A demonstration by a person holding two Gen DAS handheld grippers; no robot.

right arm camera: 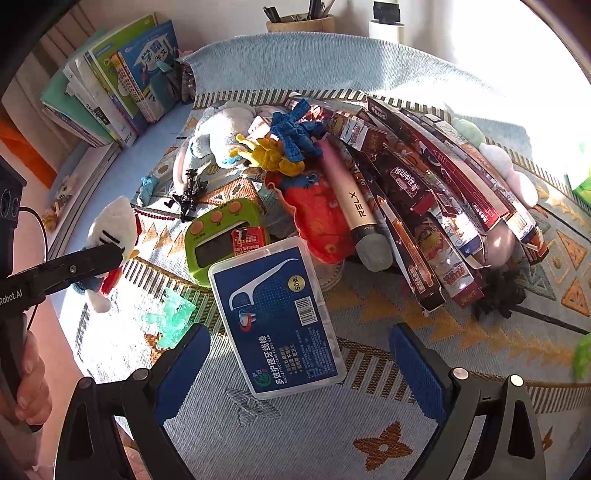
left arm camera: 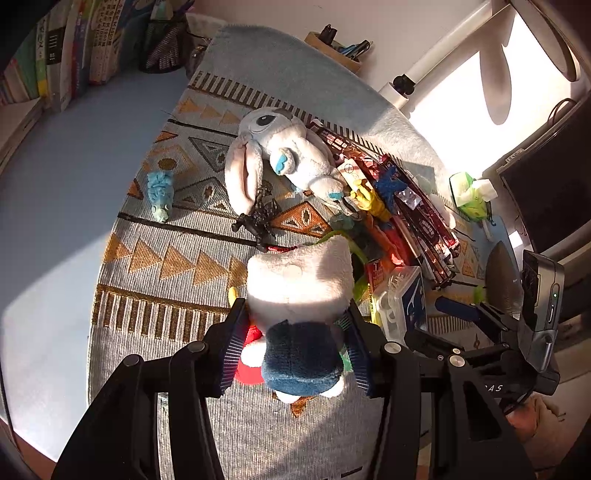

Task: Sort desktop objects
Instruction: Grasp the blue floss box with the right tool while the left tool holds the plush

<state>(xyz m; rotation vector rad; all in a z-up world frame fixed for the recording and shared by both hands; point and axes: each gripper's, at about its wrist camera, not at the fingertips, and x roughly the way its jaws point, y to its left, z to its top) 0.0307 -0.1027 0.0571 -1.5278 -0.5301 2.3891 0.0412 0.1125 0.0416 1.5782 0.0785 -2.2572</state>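
A white-and-navy plush doll point(left arm camera: 299, 317) is clamped between the left tongs point(left arm camera: 295, 347) for sorting, while the right tongs point(right arm camera: 299, 365) are spread wide around a blue clear-plastic floss-pick box point(right arm camera: 277, 317).

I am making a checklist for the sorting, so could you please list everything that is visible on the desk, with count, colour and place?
mat: one, blue-grey with orange patterns, under everything
small plush: one, white with navy and red, between the left gripper's pads
rabbit plush: one, grey-white, far middle of mat
floss box: one, blue label, near the right gripper
timer: one, green, behind floss box
pink stick: one, pink with grey tip, on the pile
long boxes: several, red and dark, right pile
books: a row, mixed colours, far left
pen holder: one, wooden, far edge
left gripper: black, blue pads, shut on small plush
right gripper: black, blue pads, open, holding nothing
hand: one, on left gripper's handle
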